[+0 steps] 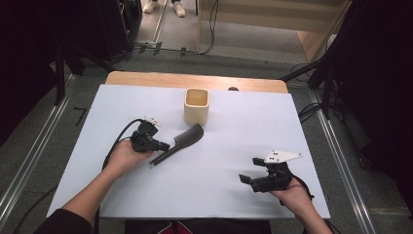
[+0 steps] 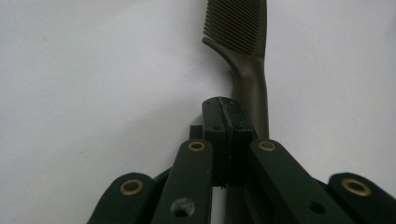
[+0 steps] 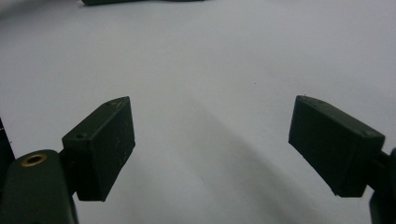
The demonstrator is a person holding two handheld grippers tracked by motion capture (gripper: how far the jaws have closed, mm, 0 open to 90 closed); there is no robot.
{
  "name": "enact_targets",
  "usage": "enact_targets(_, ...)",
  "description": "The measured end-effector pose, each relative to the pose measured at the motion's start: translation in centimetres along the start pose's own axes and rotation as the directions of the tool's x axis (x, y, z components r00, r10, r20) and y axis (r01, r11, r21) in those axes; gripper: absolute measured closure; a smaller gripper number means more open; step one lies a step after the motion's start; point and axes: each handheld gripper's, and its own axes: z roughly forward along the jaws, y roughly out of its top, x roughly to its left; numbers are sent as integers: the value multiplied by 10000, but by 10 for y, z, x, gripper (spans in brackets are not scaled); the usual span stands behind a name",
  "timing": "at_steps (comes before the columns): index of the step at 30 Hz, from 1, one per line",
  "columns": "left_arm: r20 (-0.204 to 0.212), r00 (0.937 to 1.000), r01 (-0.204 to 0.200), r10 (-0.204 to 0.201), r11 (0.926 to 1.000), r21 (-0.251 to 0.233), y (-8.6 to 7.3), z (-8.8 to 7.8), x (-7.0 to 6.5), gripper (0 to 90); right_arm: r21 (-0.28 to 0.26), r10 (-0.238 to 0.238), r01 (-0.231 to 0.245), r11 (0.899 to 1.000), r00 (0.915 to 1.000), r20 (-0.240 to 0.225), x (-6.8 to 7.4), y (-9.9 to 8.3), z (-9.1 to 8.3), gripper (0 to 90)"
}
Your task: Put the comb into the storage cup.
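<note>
White sheeting covers the table, whose wooden far edge shows beyond it, with dark floor, rails and cables all round. On the sheet lie a dark comb and, a little beyond its toothed end, a square pale wooden cup standing upright and apparently empty. The comb lies aslant, teeth toward the cup, handle toward the person's left hand. The work in hand looks like the pickup of the comb, probably to stand it in the cup, and it seems to be at the grasp or just before it. The left hand-held gripper sits at the comb's handle with its jaws brought fully together; in the left gripper view the pads meet flat against one another while the comb's handle runs past just beside them on their right, so the jaws appear to be closed next to the handle rather than on it, though whether they touch it I cannot tell. If so, the next move calls for opening, shifting sideways over the handle, and closing again before any lift. The right hand-held gripper rests well apart near the table's near right corner, jaws spread wide, nothing between its pads, over bare sheet.
</note>
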Motion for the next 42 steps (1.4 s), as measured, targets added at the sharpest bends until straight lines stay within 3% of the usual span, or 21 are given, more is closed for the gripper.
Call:
enact_targets(4, 232, 9997, 121, -121, 9999, 8, -1, 1, -1, 900, 10, -9, 9, 10000, 10000, -11, 0, 0, 0, 129)
enact_targets(9, 156, 9997, 174, -172, 9998, -139, 0, 1, -2, 900, 11, -12, 12, 10000, 10000, -17, 0, 1, 1, 129)
enact_targets(19, 28, 9997, 248, -246, 9940, -1064, -3, -16, -5, 731, -20, -64, 64, 10000, 10000, -23, 0, 1, 1, 129)
enact_targets(25, 317, 9991, 326, -273, 9831, -1800, -8, -33, -14, 616, -28, -60, 60, 10000, 10000, -27, 0, 1, 1, 128)
enact_targets(33, 782, 9962, 541, -372, 9726, -2262, -15, -43, -26, 451, -33, -43, 43, 10000, 10000, -19, 1, 2, 1, 129)
enact_targets(35, 767, 9965, 500, -331, 9719, -2300, -16, -45, -27, 417, -37, -33, 33, 10000, 10000, -12, 1, 2, 0, 129)
enact_targets(38, 744, 9972, 264, -70, 9644, -2630, -22, -49, -32, 377, -56, -16, 16, 10000, 10000, -6, 0, 2, 0, 128)
enact_targets(42, 731, 9972, 76, 127, 9624, -2717, -27, -51, -36, 340, -55, 6, -6, 10000, 10000, 10, 0, 2, 0, 129)
